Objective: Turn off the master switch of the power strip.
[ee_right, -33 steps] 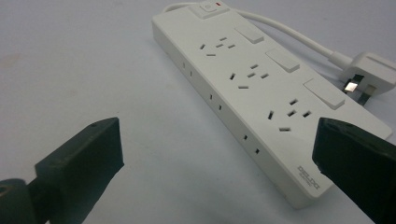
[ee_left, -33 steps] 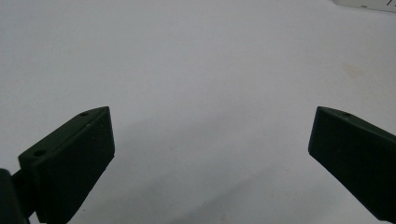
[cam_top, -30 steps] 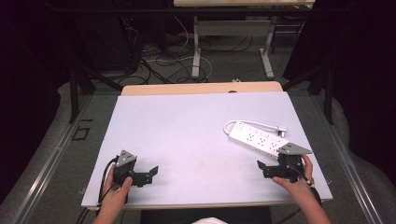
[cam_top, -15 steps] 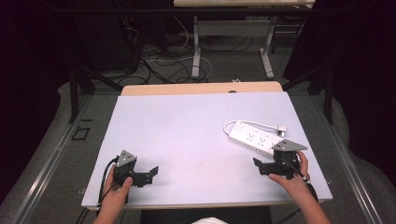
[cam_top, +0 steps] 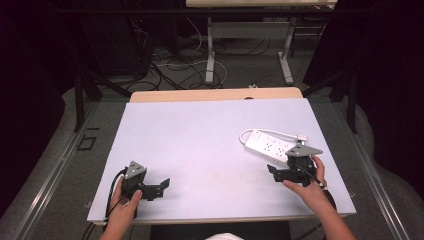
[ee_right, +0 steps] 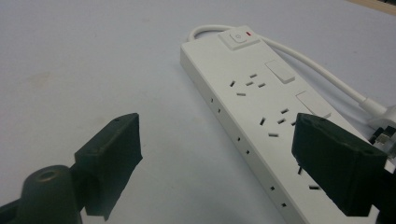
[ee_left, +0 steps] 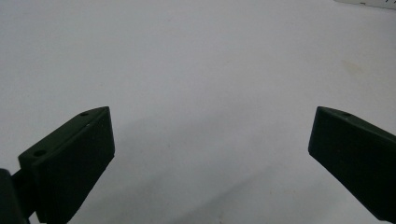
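The white power strip [cam_top: 270,146] lies at the table's [cam_top: 200,135] four o'clock — the right hand-held gripper [cam_top: 281,172] just beside it, jaws spread but lately narrowing, nothing between. The left hand-held gripper [cam_top: 159,186] rests at seven o'clock, spread wide.

No words, brand names or numbers can be read; the one sign is a faint power symbol on the square rocker switch [ee_right: 238,38] at the cable end of the white plastic power strip [ee_right: 261,112].
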The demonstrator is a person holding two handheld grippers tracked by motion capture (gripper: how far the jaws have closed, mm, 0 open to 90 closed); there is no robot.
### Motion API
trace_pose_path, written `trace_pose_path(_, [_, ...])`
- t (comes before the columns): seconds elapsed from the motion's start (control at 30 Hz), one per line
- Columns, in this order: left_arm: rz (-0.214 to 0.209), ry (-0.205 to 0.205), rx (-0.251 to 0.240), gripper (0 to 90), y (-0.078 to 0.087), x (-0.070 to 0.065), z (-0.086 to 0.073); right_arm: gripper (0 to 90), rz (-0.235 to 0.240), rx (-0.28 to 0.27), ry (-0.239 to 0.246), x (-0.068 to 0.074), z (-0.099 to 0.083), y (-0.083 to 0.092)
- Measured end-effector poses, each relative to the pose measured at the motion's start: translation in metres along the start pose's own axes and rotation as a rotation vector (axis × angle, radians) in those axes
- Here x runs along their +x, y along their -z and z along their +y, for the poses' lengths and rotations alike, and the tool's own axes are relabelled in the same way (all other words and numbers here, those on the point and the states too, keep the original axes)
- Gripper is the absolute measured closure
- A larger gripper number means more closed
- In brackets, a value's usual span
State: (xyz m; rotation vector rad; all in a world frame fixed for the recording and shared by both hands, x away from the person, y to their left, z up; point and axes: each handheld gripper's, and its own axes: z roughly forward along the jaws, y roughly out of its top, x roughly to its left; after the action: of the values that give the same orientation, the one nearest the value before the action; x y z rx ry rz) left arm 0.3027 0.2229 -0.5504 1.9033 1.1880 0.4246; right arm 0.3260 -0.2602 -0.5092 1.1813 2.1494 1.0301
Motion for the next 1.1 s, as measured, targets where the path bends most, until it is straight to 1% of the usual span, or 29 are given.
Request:
trace_pose_path(0.03, [0.0,0.001,-0.001,0.4,0.0,0.0,0.0,15.3,0.006,0.003,0.013,0.0,0.001,0.0])
trace_pose_path(0.07, [0.0,0.001,-0.001,0.4,0.0,0.0,0.0,15.8,0.011,0.005,0.007,0.001,0.003,-0.001])
trace_pose_path(0.1, [0.0,0.002,-0.001,0.4,0.0,0.0,0.0,16.2,0.008,0.008,0.023,0.0,0.005,-0.001])
trace_pose_path(0.17, [0.0,0.001,-0.001,0.4,0.0,0.0,0.0,16.7,0.015,0.014,0.021,0.001,0.008,-0.003])
trace_pose_path(0.2, [0.0,0.001,-0.001,0.4,0.0,0.0,0.0,17.5,0.017,0.015,0.031,0.001,0.009,-0.003])
trace_pose_path(0.27, [0.0,0.0,-0.001,0.4,0.0,0.0,0.0,18.7,0.011,0.024,0.027,0.002,0.013,-0.004])
trace_pose_path(0.37, [0.002,0.001,-0.003,0.4,0.0,0.0,0.0,21.5,0.019,0.029,0.032,0.002,0.017,-0.006])
trace_pose_path(0.47, [0.003,0.001,-0.005,0.4,0.0,0.0,0.0,23.2,0.03,0.029,0.027,0.002,0.021,-0.008])
trace_pose_path(0.5, [-0.002,-0.002,0.005,0.4,0.001,0.001,0.0,23.3,0.034,0.03,0.026,0.002,0.023,-0.008])
trace_pose_path(0.53, [0.003,-0.002,-0.005,0.4,0.0,0.0,0.0,23.5,0.027,0.029,0.029,0.002,0.024,-0.008])
trace_pose_path(0.63, [0.002,0.0,-0.003,0.4,0.0,0.0,0.0,25.1,0.032,0.032,0.024,0.002,0.027,-0.01])
trace_pose_path(0.67, [0.002,0.0,-0.004,0.4,0.0,0.0,0.0,26.2,0.032,0.028,0.03,0.001,0.029,-0.011])
trace_pose_path(0.83, [0.001,0.0,-0.004,0.4,0.0,0.0,0.0,29.7,0.017,0.03,0.022,-0.001,0.036,-0.014])
trace_pose_path(0.97, [0.002,-0.002,-0.007,0.4,0.0,0.0,0.0,30.2,0.022,0.031,0.017,-0.003,0.042,-0.018])
trace_pose_path(1.0, [-0.001,-0.004,-0.002,0.4,0.001,0.001,0.0,30.3,0.025,0.033,0.016,-0.004,0.043,-0.02])
trace_pose_path(1.03, [-0.002,-0.004,0.001,0.4,0.001,0.001,0.0,30.5,0.025,0.037,0.004,-0.004,0.044,-0.021])
trace_pose_path(1.1, [0.001,-0.003,-0.006,0.4,0.0,0.0,0.0,30.7,0.021,0.04,0.005,-0.006,0.047,-0.023])
